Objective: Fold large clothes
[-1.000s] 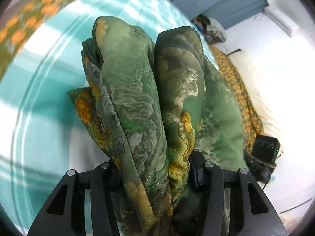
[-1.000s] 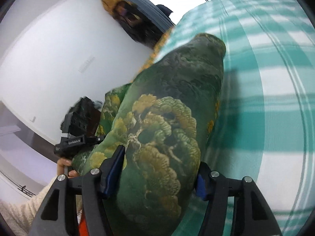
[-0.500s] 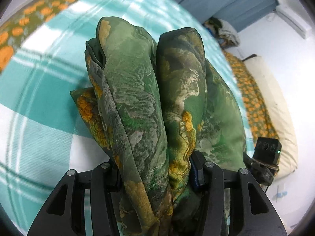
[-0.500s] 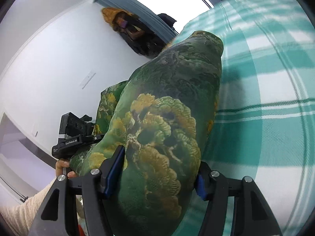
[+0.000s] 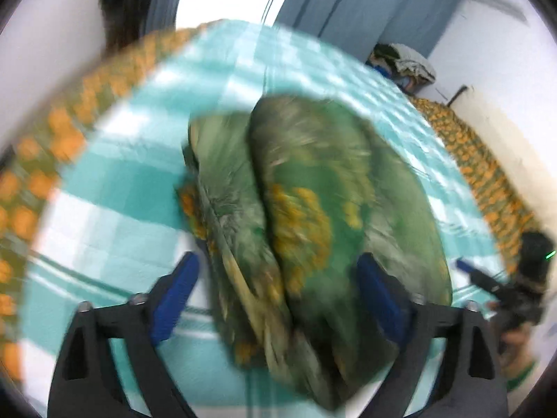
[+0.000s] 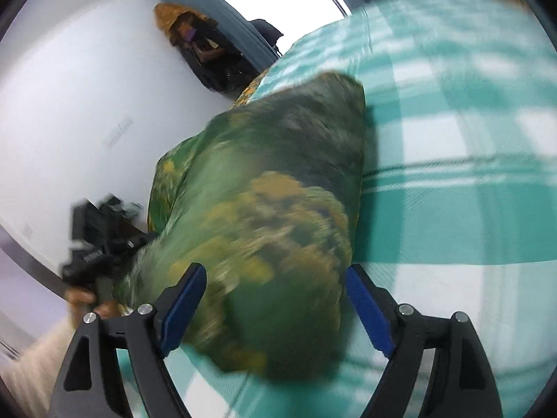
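Observation:
A folded green garment with yellow-orange print [image 5: 313, 205] lies in a thick bundle on the teal and white checked bedspread [image 5: 115, 181]. It also shows in the right wrist view [image 6: 278, 191]. My left gripper [image 5: 278, 292] is open, its blue pads [image 5: 174, 292] standing apart on either side of the bundle's near end. My right gripper [image 6: 275, 306] is open too, its pads [image 6: 365, 310] wide around the bundle's other end. Both views are motion-blurred. The left gripper shows at the left of the right wrist view [image 6: 94, 244].
An orange-flowered sheet [image 5: 487, 160] borders the bedspread. Blue curtains [image 5: 365, 3] and a pile of clothes [image 5: 400, 62] stand at the far wall. A white wall [image 6: 87, 87] and dark hanging bags [image 6: 209, 59] show in the right wrist view.
Both grippers have opened and let go of the folded garment. The bundle has dropped onto the bedspread and both grippers have drawn back from it.

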